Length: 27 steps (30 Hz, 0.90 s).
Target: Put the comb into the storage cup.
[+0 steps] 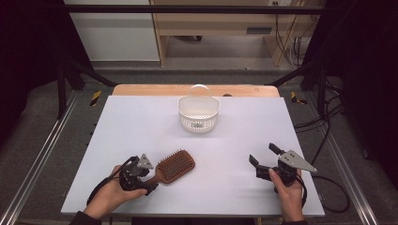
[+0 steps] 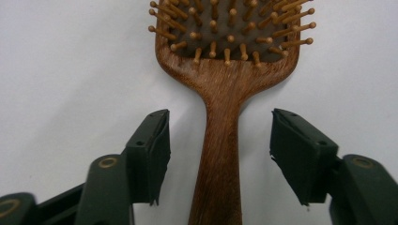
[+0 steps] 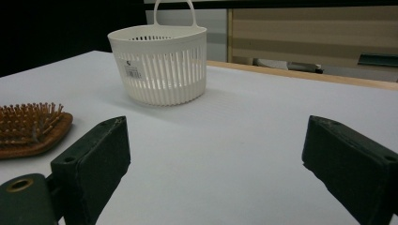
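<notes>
Left tool point(image 2: 219, 154) sits low at the near left of the table point(image 1: 141, 122), its jaws partly apart on either side of the wooden hairbrush point(image 2: 224, 84) handle, with a clear gap between each pad and the wood. Bristles up, the brush lies flat with its head pointing away from that tool. Right tool point(image 1: 265, 156) rests at the near right, well apart from the brush, jaws wide with nothing between them. A white slatted basket point(image 1: 199, 112) stands upright near the table's far edge.
</notes>
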{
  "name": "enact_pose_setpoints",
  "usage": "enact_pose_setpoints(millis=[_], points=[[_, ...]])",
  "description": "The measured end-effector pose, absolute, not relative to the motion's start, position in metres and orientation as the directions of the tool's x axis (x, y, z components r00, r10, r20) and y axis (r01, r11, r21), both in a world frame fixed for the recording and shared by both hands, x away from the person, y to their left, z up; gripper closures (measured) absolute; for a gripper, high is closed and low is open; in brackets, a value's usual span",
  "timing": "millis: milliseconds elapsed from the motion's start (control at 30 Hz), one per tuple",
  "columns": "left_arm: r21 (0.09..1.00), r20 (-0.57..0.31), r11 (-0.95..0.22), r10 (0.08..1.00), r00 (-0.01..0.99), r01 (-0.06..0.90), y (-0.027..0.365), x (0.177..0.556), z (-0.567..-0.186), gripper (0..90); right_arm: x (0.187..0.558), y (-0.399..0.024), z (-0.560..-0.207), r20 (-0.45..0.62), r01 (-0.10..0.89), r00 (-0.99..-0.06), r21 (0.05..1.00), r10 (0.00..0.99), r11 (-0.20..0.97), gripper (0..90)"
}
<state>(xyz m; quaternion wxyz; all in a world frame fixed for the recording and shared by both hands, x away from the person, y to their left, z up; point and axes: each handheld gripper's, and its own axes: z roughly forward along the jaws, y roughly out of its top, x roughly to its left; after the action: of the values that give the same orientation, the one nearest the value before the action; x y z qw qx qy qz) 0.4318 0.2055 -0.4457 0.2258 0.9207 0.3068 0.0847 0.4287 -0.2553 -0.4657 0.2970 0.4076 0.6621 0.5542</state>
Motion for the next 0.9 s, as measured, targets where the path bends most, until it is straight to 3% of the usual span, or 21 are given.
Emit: enact_pose_setpoints(millis=[400, 900], points=[[0.427, 0.018, -0.738, 0.585, 0.811, 0.523, 0.2007, 0.4379, -0.4494, 55.5, 0.4293, -0.2559, -0.4661, 0.058, 0.214, -0.492, 0.975, 0.869, 0.056, 8.3], [0.389, 0.013, -0.764, 0.563, 0.826, 0.515, 0.1966, 0.4412, -0.4505, 62.4, 0.4294, -0.2557, -0.4664, 0.063, 0.219, -0.495, 0.974, 0.867, 0.054, 8.3]])
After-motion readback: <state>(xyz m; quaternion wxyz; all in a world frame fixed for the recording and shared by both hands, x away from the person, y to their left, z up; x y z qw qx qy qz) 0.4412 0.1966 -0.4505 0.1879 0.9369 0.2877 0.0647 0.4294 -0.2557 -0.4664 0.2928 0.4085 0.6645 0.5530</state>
